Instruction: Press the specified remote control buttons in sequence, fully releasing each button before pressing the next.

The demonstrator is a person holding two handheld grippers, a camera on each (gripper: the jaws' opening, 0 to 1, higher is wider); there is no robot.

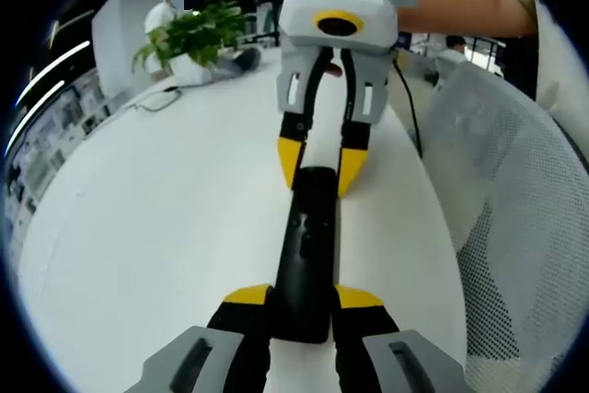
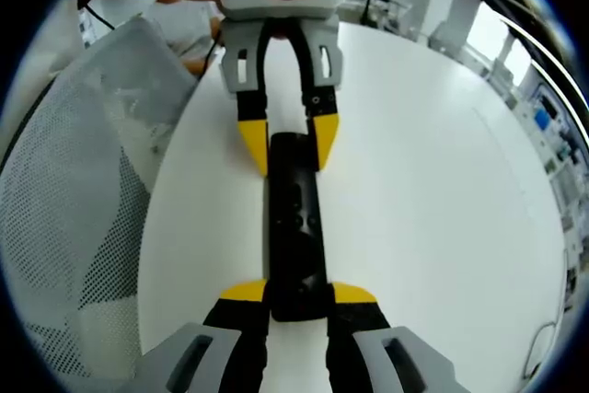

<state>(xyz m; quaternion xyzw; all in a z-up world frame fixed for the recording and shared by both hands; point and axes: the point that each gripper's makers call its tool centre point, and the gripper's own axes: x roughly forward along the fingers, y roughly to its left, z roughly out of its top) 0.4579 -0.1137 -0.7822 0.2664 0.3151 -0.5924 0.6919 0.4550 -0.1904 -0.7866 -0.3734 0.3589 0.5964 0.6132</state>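
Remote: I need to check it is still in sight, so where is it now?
In both views the remote lies on the white table, its ends between the left gripper and right gripper.

Buttons on the black remote (image 1: pixel 308 246) are too blurred to read.

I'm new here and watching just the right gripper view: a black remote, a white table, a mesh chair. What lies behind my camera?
Observer: A leafy potted plant stands at the far end of the table.
Visitor: Anyone around there?
Observer: Yes, a person in white is behind the plant.
Visitor: What does my own gripper look like from the front?
Observer: The right gripper has a white body with a green light on top. Its yellow-tipped jaws flank the end of the remote.
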